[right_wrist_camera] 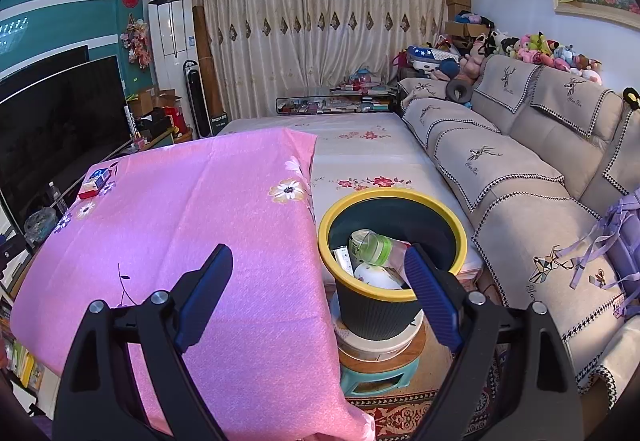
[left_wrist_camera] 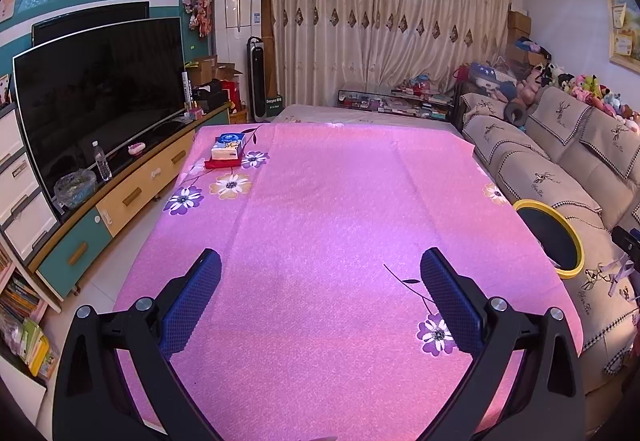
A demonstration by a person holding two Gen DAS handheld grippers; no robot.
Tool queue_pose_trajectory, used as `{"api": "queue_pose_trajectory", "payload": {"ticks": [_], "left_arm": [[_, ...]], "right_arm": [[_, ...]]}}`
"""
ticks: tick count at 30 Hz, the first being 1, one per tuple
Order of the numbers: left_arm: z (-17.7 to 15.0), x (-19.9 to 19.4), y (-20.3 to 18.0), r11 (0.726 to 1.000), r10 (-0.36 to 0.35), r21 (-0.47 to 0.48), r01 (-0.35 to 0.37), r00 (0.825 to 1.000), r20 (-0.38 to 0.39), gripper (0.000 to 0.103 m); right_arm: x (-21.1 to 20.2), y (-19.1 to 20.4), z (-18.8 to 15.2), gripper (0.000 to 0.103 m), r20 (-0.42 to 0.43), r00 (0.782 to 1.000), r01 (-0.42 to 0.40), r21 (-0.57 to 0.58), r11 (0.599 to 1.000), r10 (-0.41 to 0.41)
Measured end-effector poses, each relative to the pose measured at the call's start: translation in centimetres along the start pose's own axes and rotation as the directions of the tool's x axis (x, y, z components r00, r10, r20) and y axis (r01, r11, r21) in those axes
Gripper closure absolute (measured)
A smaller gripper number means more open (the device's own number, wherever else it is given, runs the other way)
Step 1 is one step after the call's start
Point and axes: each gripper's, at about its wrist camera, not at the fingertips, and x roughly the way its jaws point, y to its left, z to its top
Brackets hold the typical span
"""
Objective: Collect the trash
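A dark bin with a yellow rim (right_wrist_camera: 460, 237) stands on stacked stools beside the pink-clothed table (right_wrist_camera: 192, 209). Inside it lie a green-labelled plastic bottle (right_wrist_camera: 372, 246), a white bowl-like piece (right_wrist_camera: 376, 276) and a small white packet (right_wrist_camera: 344, 260). My right gripper (right_wrist_camera: 320, 261) hovers open over the table's right edge and the bin's near rim, nothing between its blue pads. My left gripper (left_wrist_camera: 320, 265) stands open above the bare pink cloth (left_wrist_camera: 320, 201), holding nothing. The bin's rim (left_wrist_camera: 578, 241) peeks in at the right of the left wrist view.
A tissue box on a red box (left_wrist_camera: 228, 151) sits at the table's far left corner. A TV (left_wrist_camera: 100, 93) on a low cabinet runs along the left, with a water bottle (left_wrist_camera: 102, 161). A beige sofa (right_wrist_camera: 520, 169) lines the right. A patterned rug (right_wrist_camera: 400, 413) lies below the bin.
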Motion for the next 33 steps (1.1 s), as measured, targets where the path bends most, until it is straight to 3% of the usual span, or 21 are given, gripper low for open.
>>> {"api": "queue_pose_trajectory", "payload": {"ticks": [33], "left_arm": [[0.03, 0.76, -0.45, 1.000, -0.003, 0.020, 0.003, 1.000, -0.023, 0.005]], "right_arm": [[0.89, 0.07, -0.28, 0.020, -0.015, 1.000, -0.005, 0.003, 1.000, 0.005]]}}
